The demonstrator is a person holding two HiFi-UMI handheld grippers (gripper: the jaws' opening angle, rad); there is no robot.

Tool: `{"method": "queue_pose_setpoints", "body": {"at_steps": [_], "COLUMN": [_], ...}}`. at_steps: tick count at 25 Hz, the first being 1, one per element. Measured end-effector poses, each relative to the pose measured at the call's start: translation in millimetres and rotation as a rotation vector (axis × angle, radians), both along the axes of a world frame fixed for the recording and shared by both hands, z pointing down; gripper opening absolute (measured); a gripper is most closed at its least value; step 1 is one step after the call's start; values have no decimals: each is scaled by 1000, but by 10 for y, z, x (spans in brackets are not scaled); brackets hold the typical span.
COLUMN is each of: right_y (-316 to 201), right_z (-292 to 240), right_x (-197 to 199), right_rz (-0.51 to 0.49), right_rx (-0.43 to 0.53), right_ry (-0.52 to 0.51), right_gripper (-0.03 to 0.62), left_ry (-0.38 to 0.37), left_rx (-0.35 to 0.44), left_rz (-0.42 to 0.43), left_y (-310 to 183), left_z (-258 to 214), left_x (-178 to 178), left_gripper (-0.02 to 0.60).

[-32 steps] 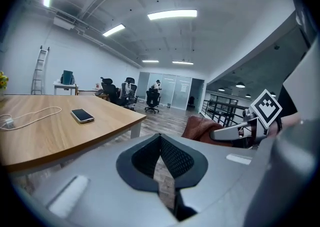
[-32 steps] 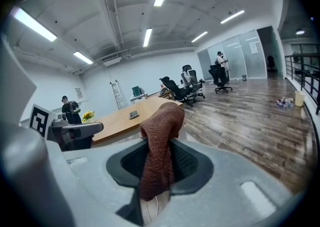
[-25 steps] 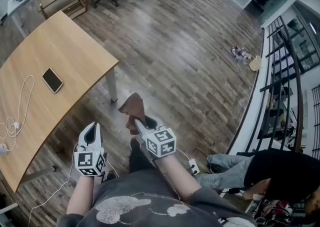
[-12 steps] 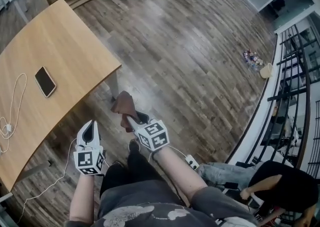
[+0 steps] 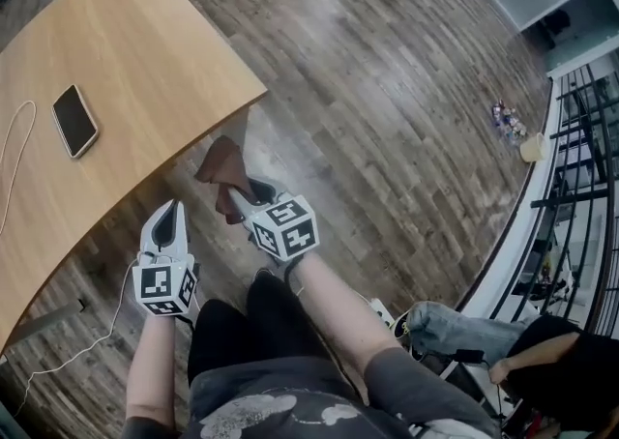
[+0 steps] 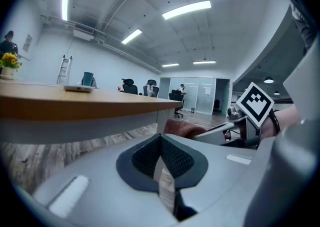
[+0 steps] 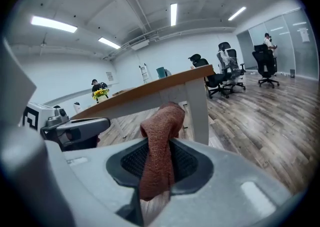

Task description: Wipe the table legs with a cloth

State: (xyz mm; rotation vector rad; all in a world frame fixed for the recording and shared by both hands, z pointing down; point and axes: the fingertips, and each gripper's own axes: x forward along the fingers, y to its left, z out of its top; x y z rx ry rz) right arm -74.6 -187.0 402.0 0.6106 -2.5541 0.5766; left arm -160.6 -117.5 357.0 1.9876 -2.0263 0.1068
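As the right tongs (image 5: 238, 197), clenched on the brown cloth (image 5: 219, 166), close in on the table leg (image 7: 198, 111) (left tongs (image 5: 170, 225) clenched, empty), wiping looks about to start.

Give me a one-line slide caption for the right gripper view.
Right gripper shut on a brown cloth, raised before the white leg of the wooden table.

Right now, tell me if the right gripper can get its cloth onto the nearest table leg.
Probably yes. The right gripper is shut on the cloth, and the white table leg stands just ahead with nothing visible between them.
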Motion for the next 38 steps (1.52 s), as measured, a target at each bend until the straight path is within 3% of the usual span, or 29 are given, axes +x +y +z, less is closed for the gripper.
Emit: {"method": "queue_pose_setpoints", "body": {"at_steps": [9,14,23,29,35,38], "right_y": [-574,-706,-708,-740,-774,-798], "right_z": [180,272,1069,1741,2395,2721], "right_x": [-342,-377,-384,-319,-294,-270], "right_rz": [24,26,-7,11,5,8], "right_rx": [96,168,210,172,42,29], "right_ry": [-72,-77,-32,0,-2,27], "right_gripper": [94,94,94,94,94,94], "left_ry": [11,11,27,51,50,90], "left_rx": [43,80,139,123,103,90], "left_rz": [-4,18,4,2,-4,-23], "left_y": [-232,-397,-462,-399,-466,-474], "left_z": [774,1001,1601,2158,2626,2889], "left_x": [-318,-323,-460,-631,-761,-833], "left_gripper": [18,18,19,18,19,18]}}
